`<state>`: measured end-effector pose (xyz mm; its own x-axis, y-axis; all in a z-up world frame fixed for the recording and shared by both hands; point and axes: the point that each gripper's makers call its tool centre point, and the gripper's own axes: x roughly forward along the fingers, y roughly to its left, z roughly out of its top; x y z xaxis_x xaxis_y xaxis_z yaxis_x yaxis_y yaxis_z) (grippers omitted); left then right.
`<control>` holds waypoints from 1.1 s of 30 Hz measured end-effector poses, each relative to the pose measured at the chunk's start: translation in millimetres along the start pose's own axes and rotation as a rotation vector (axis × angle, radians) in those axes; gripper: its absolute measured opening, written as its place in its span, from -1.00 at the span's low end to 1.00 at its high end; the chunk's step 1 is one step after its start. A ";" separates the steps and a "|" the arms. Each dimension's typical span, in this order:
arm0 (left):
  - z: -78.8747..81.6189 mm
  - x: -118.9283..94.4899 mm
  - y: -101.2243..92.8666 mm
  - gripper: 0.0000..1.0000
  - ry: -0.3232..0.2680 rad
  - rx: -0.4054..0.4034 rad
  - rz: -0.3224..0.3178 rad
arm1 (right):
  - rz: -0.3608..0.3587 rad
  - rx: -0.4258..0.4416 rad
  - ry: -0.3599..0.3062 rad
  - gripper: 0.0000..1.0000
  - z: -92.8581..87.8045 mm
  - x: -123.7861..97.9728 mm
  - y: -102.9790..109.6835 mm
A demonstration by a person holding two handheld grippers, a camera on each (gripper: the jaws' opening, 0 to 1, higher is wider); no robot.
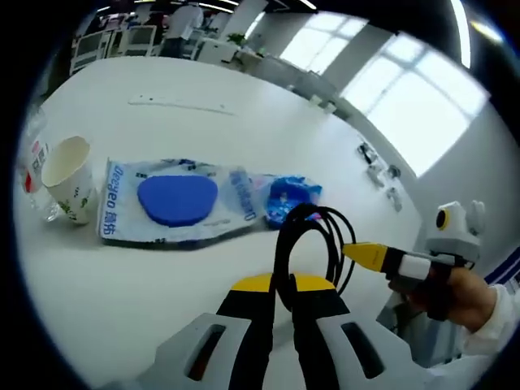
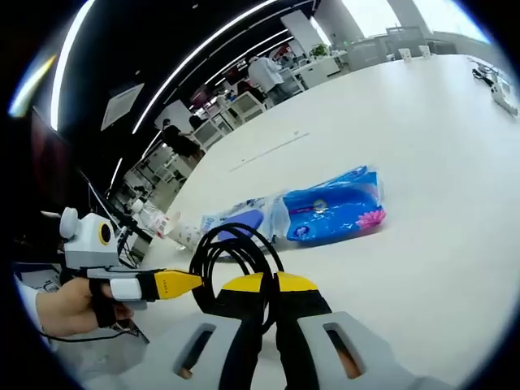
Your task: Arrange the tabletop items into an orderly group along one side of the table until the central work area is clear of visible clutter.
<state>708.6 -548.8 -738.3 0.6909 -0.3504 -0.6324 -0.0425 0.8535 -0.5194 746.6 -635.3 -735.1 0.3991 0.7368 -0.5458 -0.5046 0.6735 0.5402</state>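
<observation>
Nearest, the left tool (image 1: 276,299) and the right tool (image 2: 268,296) each sit clamped on the coiled black cable (image 1: 307,244), held above the white worktop (image 1: 244,122). Just beyond it lies a blue tissue pack (image 2: 333,207) end to end with a white-and-blue wipes pack (image 1: 175,203). Farther along stands a paper cup (image 1: 69,179)

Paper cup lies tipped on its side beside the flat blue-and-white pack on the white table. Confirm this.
Not right. The paper cup stands upright with its open mouth on top, not tipped on its side. The rest holds: it is beside the flat blue-and-white pack on the white table. The left gripper view shows this.
</observation>
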 end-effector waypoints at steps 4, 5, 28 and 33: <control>-1.2 11.7 -8.6 -0.94 0.013 0.000 -0.011 | -0.015 0.015 -0.008 -1.00 2.2 -3.5 -13.1; -1.7 13.8 -10.2 -0.94 0.017 0.001 -0.013 | -0.021 0.019 -0.009 -1.00 2.4 -4.3 -17.5; -18.4 56.0 -19.5 -0.95 0.075 -0.046 -0.014 | -0.065 0.066 0.024 -0.99 -3.0 -2.6 -61.3; -21.9 61.2 -13.8 -0.95 0.072 -0.072 0.003 | -0.070 0.055 0.048 -0.99 -8.3 3.4 -64.8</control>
<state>735.6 -590.6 -782.4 0.6373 -0.3770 -0.6721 -0.0981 0.8254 -0.5560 774.3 -676.9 -777.3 0.3943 0.6849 -0.6128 -0.4330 0.7266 0.5334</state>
